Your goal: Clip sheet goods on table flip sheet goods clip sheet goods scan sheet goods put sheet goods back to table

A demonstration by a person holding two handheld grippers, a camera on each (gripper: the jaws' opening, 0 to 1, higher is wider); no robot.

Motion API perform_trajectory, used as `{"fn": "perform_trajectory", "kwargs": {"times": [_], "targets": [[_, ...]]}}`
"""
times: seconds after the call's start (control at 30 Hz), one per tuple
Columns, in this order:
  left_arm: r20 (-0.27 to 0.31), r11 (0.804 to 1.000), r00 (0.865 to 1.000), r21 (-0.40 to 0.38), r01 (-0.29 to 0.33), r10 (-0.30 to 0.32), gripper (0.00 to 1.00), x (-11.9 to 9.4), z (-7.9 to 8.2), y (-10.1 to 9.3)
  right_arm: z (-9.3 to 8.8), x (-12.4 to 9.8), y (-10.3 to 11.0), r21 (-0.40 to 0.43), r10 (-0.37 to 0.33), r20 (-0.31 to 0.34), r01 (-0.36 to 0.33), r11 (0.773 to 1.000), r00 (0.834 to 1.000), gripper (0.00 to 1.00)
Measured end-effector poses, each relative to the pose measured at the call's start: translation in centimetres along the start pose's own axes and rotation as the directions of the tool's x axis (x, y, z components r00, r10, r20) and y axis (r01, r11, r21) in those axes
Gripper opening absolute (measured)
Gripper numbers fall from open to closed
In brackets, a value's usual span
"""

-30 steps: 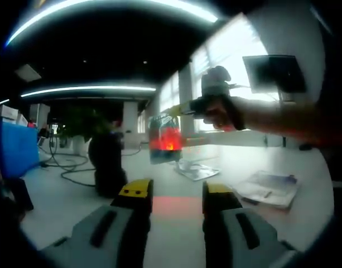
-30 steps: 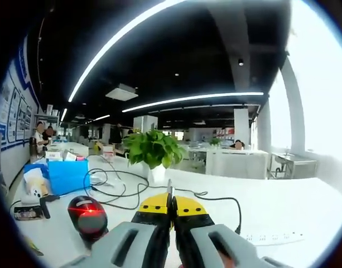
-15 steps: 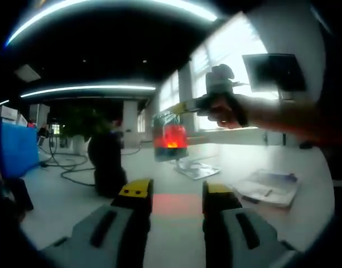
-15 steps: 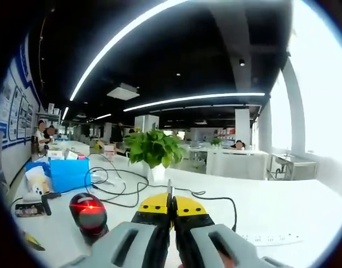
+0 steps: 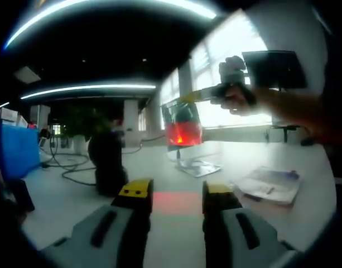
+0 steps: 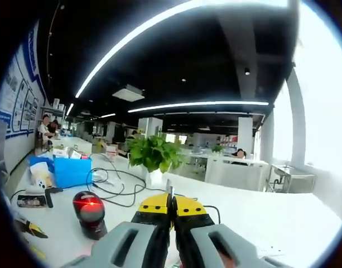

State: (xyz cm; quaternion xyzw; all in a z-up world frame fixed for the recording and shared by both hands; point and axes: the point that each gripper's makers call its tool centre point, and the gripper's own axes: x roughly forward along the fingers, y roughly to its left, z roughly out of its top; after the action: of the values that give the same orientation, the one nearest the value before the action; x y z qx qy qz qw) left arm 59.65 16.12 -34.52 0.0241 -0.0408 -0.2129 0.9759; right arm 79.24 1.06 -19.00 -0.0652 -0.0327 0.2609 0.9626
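Red scanner light glows across the lower half of the sheet goods (image 5: 182, 124), a thin clear-looking pack held up in the air above the white worktop (image 5: 176, 223), well clear of its surface. In the left gripper view the pack hangs from the tip of the right hand-held gripper (image 5: 188, 98), which enters from the right, gripped by a person's hand (image 5: 236, 98); in the right gripper view the same hand-held gripper's yellow-tipped jaws stand pressed together on the thin edge of the pack (image 6: 169, 192), seen edge-on. The left hand-held gripper (image 5: 177, 192) sits low over the worktop, jaws parted and holding nothing, with a red patch of light on the surface between them. A black barcode scanner (image 6: 90, 213) stands on the worktop toward its left side, its window lit red. Another flat pack (image 5: 269, 186) lies near the right edge of the worktop. Farther back are black cables (image 6: 116, 187), a potted plant (image 6: 153, 159) and a blue bin (image 6: 71, 171).
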Motion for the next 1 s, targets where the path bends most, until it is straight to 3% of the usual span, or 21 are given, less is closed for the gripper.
{"fn": "perform_trajectory", "kwargs": {"times": [0.6, 0.73, 1.0], "targets": [[-0.03, 0.999, 0.999, 0.044, -0.016, 0.017, 0.27, 0.2, -0.3, -0.1, 0.8, -3.8, -2.0, -0.11, 0.057, 0.043, -0.052, 0.993, 0.997, 0.0], [-0.034, 0.999, 0.999, 0.05, -0.021, 0.022, 0.27, 0.2, -0.4, -0.1, 1.3, -4.9, -1.6, -0.153, 0.109, 0.089, -0.095, 0.984, 0.99, 0.0], [-0.044, 0.998, 0.999, 0.063, -0.022, 0.025, 0.27, 0.3, -0.5, -0.2, 0.6, -6.6, -1.1, -0.207, 0.163, 0.109, -0.138, 0.969, 0.981, 0.0]]}}
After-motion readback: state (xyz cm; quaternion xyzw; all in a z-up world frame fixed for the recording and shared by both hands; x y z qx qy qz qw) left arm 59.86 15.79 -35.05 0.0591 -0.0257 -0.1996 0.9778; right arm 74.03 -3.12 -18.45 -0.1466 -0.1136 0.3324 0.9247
